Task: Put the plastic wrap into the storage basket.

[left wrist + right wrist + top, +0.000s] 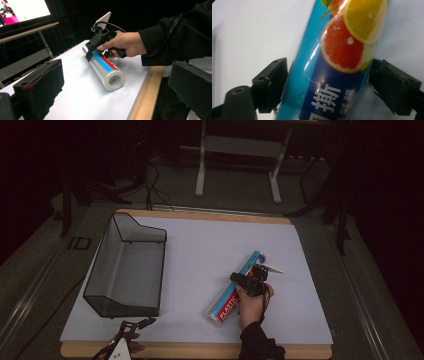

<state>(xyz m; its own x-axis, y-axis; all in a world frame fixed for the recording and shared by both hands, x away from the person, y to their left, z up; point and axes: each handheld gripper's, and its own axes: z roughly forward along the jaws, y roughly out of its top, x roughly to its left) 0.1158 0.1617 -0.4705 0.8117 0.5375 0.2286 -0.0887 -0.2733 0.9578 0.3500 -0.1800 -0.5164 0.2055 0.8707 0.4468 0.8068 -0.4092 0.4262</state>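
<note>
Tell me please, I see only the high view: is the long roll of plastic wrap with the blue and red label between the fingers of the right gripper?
Observer: Yes. In the right gripper view, the right gripper has the roll of plastic wrap between its fingers, which sit against its sides.
Operator: What is printed there on the label?
Observer: A red grapefruit slice and a yellow lemon slice.
Operator: Does the left gripper hold something?
Observer: No. The left gripper view shows its fingers wide apart, nothing between.
</note>
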